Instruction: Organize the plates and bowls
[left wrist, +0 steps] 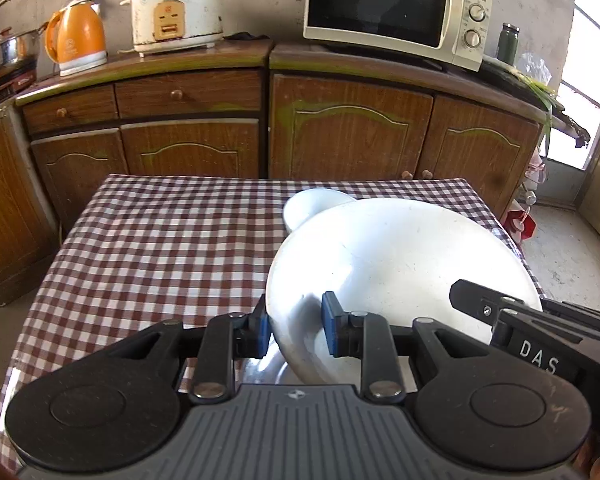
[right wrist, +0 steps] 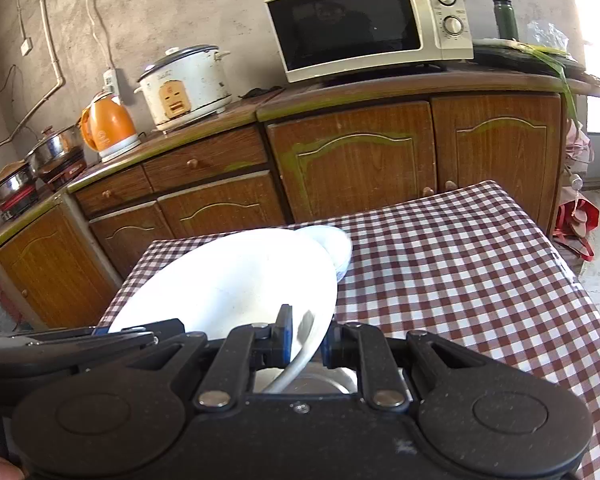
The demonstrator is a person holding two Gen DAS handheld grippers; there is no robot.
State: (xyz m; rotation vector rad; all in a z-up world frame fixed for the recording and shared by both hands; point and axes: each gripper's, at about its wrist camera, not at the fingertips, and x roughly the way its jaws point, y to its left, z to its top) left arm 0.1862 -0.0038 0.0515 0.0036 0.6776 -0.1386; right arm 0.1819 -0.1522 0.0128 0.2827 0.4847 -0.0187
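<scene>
A large white plate [left wrist: 400, 264] hangs tilted above the checked worktop [left wrist: 160, 248], gripped at opposite edges by two hand-held grippers. In the left wrist view it fills the lower right of the frame, its near rim pinched between the blue-padded fingers [left wrist: 262, 330] of the left gripper [left wrist: 296, 328], which are almost closed on it. In the right wrist view the plate [right wrist: 228, 280] sits lower centre-left, its edge clamped in the nearly closed right gripper [right wrist: 306, 340].

A smaller white bowl [left wrist: 312, 204] stands on the worktop just beyond the plate, partly hidden by it. Something metallic and shiny [right wrist: 320, 384] shows beneath the plate's rim, possibly a steel dish, though the view is too blocked to say.

Behind the worktop, wooden cabinets [left wrist: 340, 132] carry a microwave [left wrist: 392, 8], a rice cooker [left wrist: 176, 10] and an orange kettle [left wrist: 76, 36] across the upper frame.
</scene>
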